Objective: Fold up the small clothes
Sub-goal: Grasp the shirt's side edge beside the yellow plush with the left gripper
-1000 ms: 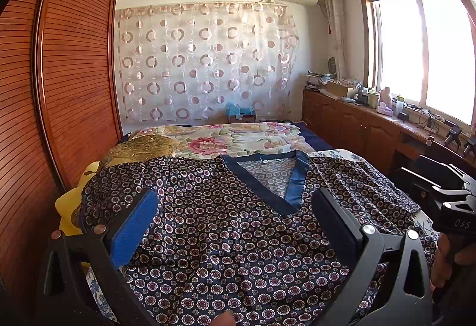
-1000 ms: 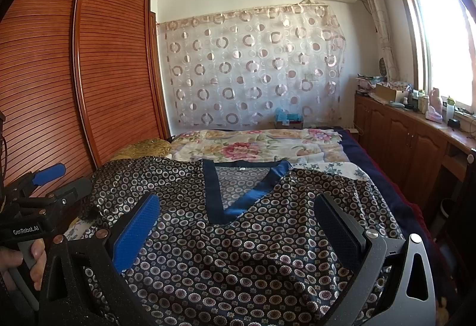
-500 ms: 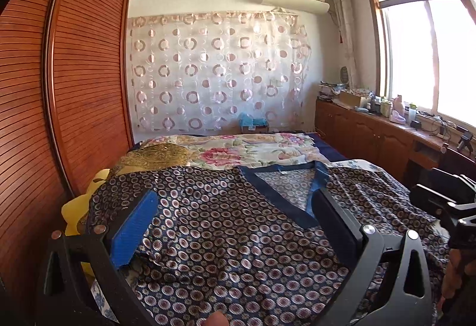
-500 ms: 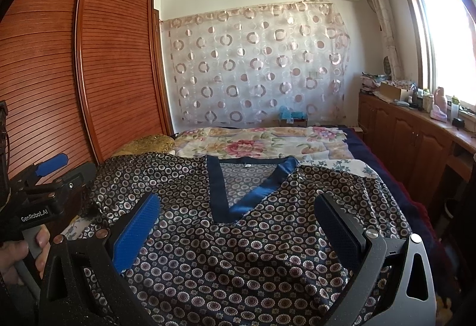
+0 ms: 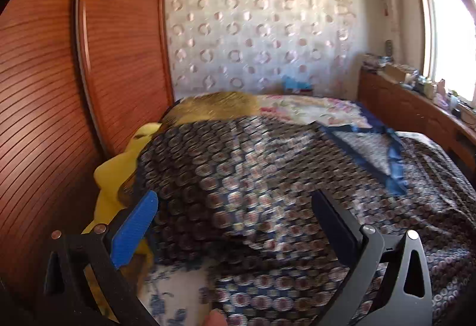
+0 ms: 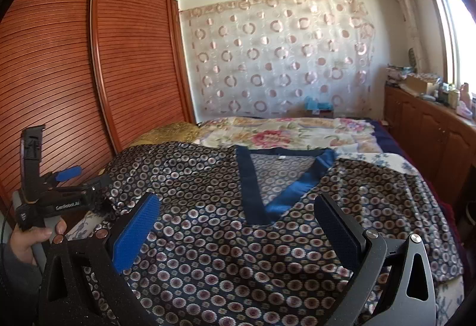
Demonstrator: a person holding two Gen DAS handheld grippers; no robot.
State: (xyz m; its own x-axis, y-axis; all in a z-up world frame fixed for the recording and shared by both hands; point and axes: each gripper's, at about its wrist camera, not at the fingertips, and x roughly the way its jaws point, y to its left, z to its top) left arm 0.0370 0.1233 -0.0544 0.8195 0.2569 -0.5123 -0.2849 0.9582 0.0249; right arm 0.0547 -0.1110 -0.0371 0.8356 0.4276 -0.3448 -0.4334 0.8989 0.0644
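A dark navy top (image 6: pixel 208 225) with a circle print and a blue V-neck band (image 6: pixel 285 195) lies spread flat on the bed, neck away from me. My right gripper (image 6: pixel 236 229) hovers open over its lower middle, nothing between the blue pads. At the left in the right wrist view, a hand holds my left gripper (image 6: pixel 98 192), whose tips are at the top's left sleeve edge. The left wrist view is motion-blurred. In it my left gripper (image 5: pixel 235 222) is open above the left shoulder and sleeve of the top (image 5: pixel 238 177).
A ribbed wooden wardrobe (image 6: pixel 89 73) stands close along the bed's left side. A yellow soft object (image 5: pixel 119 177) and a gold pillow (image 6: pixel 172 132) lie by the sleeve. A floral quilt (image 6: pixel 282 132) covers the far bed. Low wooden cabinets (image 6: pixel 431 132) run under the window at right.
My left gripper has swung left, toward the top's left sleeve and the wardrobe, and its view has blurred. The right gripper has hardly moved. Both have stayed open.
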